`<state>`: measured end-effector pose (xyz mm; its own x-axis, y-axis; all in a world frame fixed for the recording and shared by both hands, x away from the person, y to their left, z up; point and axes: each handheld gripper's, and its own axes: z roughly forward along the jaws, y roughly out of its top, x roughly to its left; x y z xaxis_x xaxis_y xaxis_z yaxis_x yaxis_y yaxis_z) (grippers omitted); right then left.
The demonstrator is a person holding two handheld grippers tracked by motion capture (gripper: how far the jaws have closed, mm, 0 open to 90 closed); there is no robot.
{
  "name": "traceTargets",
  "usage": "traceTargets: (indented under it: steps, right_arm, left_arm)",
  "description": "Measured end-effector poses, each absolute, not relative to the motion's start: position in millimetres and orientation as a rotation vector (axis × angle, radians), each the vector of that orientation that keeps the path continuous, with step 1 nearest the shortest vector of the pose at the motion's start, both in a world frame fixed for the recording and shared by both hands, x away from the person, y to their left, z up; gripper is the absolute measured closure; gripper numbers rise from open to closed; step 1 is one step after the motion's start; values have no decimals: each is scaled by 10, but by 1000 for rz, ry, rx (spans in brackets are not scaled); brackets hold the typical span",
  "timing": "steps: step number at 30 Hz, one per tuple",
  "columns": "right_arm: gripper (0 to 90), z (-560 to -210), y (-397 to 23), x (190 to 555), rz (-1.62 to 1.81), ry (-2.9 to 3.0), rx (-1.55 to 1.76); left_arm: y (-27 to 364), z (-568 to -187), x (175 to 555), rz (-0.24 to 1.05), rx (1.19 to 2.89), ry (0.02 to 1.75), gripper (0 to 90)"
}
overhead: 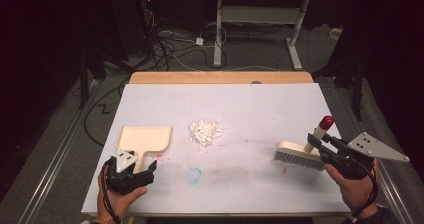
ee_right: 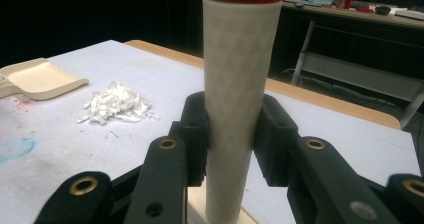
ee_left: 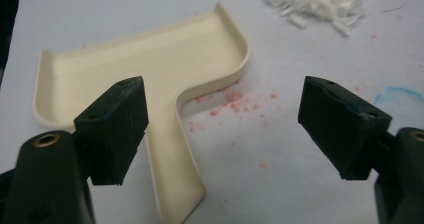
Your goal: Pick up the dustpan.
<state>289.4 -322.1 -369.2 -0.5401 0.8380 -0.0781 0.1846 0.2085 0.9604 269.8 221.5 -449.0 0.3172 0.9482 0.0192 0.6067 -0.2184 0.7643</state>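
Observation:
A cream dustpan (overhead: 145,138) lies flat at the table's left, its handle pointing toward the person. My left gripper (overhead: 131,171) stands open over that handle (ee_left: 172,174), the jaws wide on either side and not touching it. A pile of white shreds (overhead: 205,131) lies at the table's middle, also seen beyond the dustpan (ee_left: 320,1). At the right, my right gripper (overhead: 327,143) is shut on the brush's white, red-capped handle (ee_right: 234,99), which stands upright. The brush's cream head and grey bristles (overhead: 297,156) rest on the table.
The white table sheet (overhead: 260,104) has red specks (ee_left: 235,101) by the dustpan and a blue scribble (overhead: 194,173) near the front. A wooden strip (overhead: 220,77) runs along the far edge. Beyond it stand desk legs and cables on the floor.

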Motion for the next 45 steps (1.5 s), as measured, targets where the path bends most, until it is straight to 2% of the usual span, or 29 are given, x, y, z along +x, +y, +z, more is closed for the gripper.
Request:
traceTargets:
  steps: [2, 6, 7, 10, 15, 21, 31, 38, 45]
  right_arm:
    - [699, -3685, -3214, 2895, 1351, 1872, 937]
    - [699, -3694, -3203, 2893, 1348, 1878, 932]
    - [699, -3699, -3202, 2896, 1346, 1881, 932]
    - [699, -3714, -3206, 2911, 1345, 1880, 940]
    - [699, -3733, -3190, 2929, 1342, 1895, 939]
    - [699, -3757, -3176, 2947, 1340, 1901, 947]
    - [699, -3775, -3161, 2955, 1344, 1909, 949]
    - [699, -3790, -3159, 2986, 1343, 1910, 948]
    - [699, -3797, -3140, 3062, 1347, 1890, 961]
  left_arm:
    - [2202, -4514, 2714, 629, 1935, 1433, 195]
    - [2264, -4595, 2793, 670, 1939, 1544, 203]
    - [2342, -4629, 2844, 618, 1902, 1577, 208]
    - [2434, -4713, 2991, 586, 1893, 1622, 219]
    - [2487, -4799, 3150, 558, 1905, 1658, 306]
    - [2517, -4827, 3228, 537, 1946, 1593, 347]
    - [2567, -4804, 3349, 515, 1968, 1566, 616]
    - [2580, -4754, 3387, 516, 2015, 1541, 629]
    - [2587, -4517, 3335, 488, 2140, 1445, 630]
